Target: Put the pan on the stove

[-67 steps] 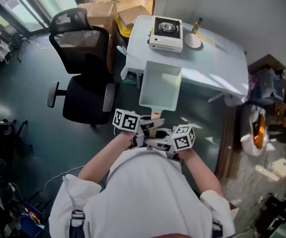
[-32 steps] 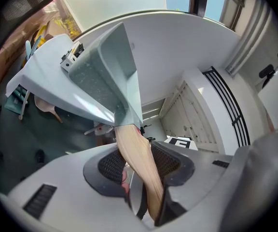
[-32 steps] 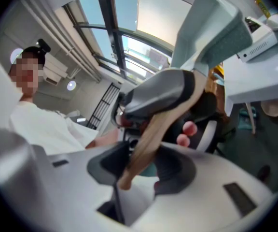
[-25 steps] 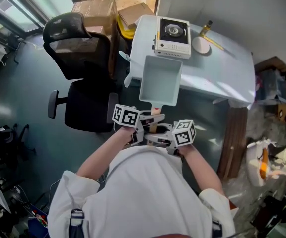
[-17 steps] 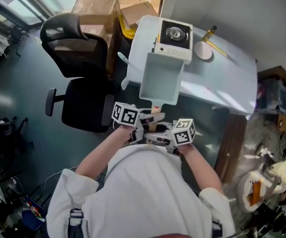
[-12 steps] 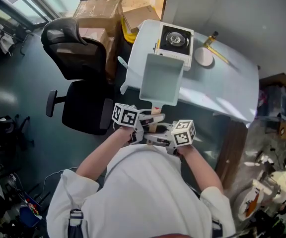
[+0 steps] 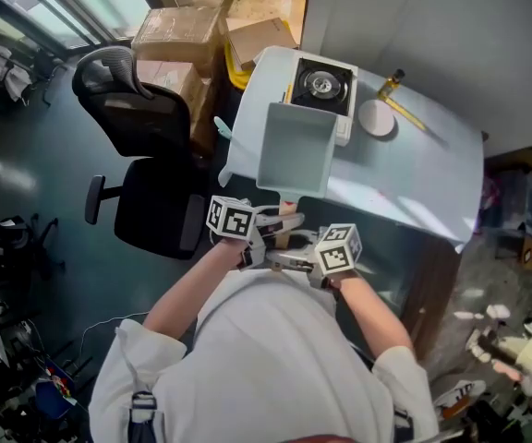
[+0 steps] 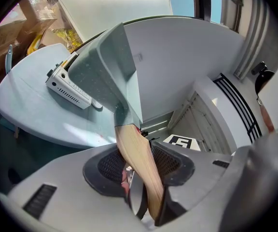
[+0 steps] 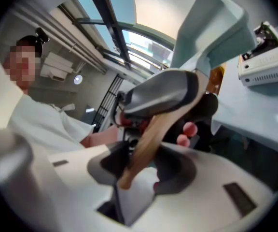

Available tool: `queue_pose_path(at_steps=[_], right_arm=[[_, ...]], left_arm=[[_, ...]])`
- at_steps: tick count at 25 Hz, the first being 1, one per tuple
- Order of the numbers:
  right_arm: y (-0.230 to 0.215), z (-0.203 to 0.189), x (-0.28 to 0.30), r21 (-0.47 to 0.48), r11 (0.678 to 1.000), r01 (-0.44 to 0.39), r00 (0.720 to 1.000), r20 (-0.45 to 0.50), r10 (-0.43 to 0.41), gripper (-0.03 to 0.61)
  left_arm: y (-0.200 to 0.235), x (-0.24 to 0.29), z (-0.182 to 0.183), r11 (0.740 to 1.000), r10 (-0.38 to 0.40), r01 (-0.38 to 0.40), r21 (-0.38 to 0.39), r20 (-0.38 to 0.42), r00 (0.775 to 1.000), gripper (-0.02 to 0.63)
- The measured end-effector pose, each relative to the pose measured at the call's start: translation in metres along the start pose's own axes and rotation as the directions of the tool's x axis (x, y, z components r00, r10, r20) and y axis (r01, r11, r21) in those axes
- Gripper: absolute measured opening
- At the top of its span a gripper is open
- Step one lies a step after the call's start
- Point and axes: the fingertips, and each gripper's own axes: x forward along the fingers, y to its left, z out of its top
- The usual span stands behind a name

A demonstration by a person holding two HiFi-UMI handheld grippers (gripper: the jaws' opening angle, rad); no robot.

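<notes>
I hold a square pale grey-green pan (image 7: 296,160) by its wooden handle (image 7: 288,212) with both grippers, level over the near part of the white table (image 7: 405,178). My left gripper (image 7: 275,223) is shut on the handle (image 8: 140,163) from the left. My right gripper (image 7: 290,261) is shut on the handle's end (image 9: 146,137) from the right. The portable gas stove (image 7: 322,83) sits at the table's far left; the pan's far edge overlaps its front in the head view. In the left gripper view the pan (image 8: 107,71) hangs above the stove (image 8: 69,86).
A black office chair (image 7: 141,155) stands left of the table, with cardboard boxes (image 7: 179,31) behind it. Right of the stove are a small round plate (image 7: 375,116), a bottle (image 7: 391,83) and a thin yellow stick (image 7: 412,120). Clutter lies on the floor at right.
The pan, still held by both grippers, has come nearer the stove; its far edge now reaches the stove's front. The table has shifted closer in view.
</notes>
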Motion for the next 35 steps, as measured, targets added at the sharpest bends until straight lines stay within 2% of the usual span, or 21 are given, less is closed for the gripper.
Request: queue_pose_path(at_steps=[8, 16, 23, 35], right_arm=[[-0.023, 0.028, 0.001, 0.037, 0.999, 0.004, 1.0, 0.011, -0.005, 0.177], [-0.055, 0.069, 0.005, 0.078, 0.996, 0.034, 0.998, 0.047, -0.038, 0.176], [-0.09, 0.106, 0.012, 0.111, 0.992, 0.059, 0.995, 0.074, -0.067, 0.176], [-0.143, 0.158, 0.016, 0.142, 0.985, 0.097, 0.984, 0.135, -0.116, 0.176]], left_arm=[[0.02, 0.008, 0.028, 1.0, -0.01, 0.009, -0.024, -0.03, 0.999, 0.186], [0.05, 0.014, 0.065, 1.0, -0.005, 0.004, -0.006, -0.111, 0.994, 0.186], [0.075, 0.019, 0.103, 0.998, -0.046, 0.04, -0.041, -0.146, 0.988, 0.186], [0.114, 0.032, 0.155, 0.997, -0.073, 0.067, -0.035, -0.231, 0.97, 0.187]])
